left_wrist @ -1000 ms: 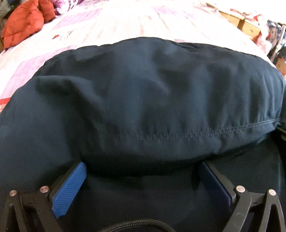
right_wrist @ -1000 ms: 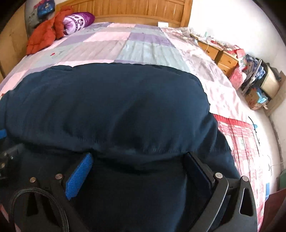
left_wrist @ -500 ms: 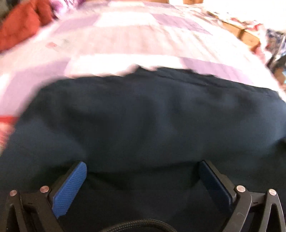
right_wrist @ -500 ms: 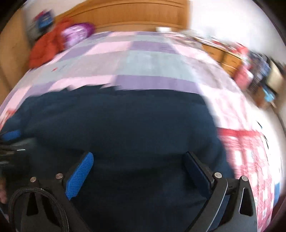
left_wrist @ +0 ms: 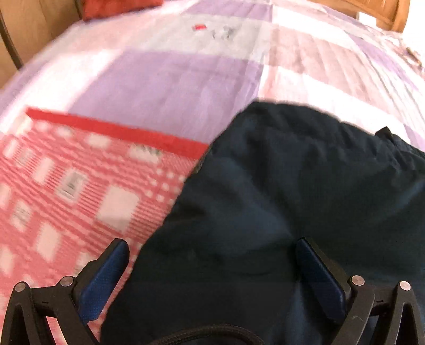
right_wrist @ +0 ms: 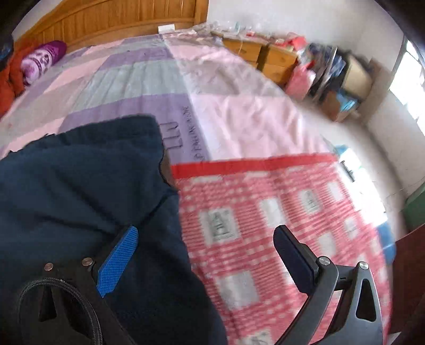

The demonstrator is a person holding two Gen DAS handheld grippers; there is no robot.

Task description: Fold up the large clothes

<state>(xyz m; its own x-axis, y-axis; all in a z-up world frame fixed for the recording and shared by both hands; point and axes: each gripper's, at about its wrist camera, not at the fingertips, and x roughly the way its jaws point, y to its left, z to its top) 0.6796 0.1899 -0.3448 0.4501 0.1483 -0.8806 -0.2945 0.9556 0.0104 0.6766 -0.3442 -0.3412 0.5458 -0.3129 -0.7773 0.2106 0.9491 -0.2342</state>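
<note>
On the bed, left to right:

Red cover [left_wrist: 79,191]: a red-and-white checked sheet with a solid red band along its far edge; it lies over the near part of the bed [left_wrist: 170,87] and shows blurred in both views.

Left tool [left_wrist: 212,265]: low over the bed and looking forward along it, jaws wide apart with nothing between the pads. Its left pad [left_wrist: 103,276] hangs over the red cover; its right pad [left_wrist: 318,278] is over the garment.

Garment [left_wrist: 305,199]: a large dark navy piece lying in soft folds on the bed. In the left wrist view it fills the right half, with its left edge running down between the two pads. In the right wrist view [right_wrist: 79,191] it fills the left half, its far edge reaching onto the purple and pink quilt squares.

Right tool [right_wrist: 209,254]: also low and pointing forward along the bed, jaws spread wide and empty. Its left pad [right_wrist: 119,260] sits over the garment; its right pad [right_wrist: 292,262] is over the red cover.

Quilt: pink, purple and grey patches beyond the garment, up to a wooden headboard [right_wrist: 119,21].

Far left of bed: a purple patterned pillow [right_wrist: 43,59] beside a red bundle [right_wrist: 8,82].

Right of bed: wooden drawers [right_wrist: 265,57] and a blurred pile of clutter against the wall.
</note>
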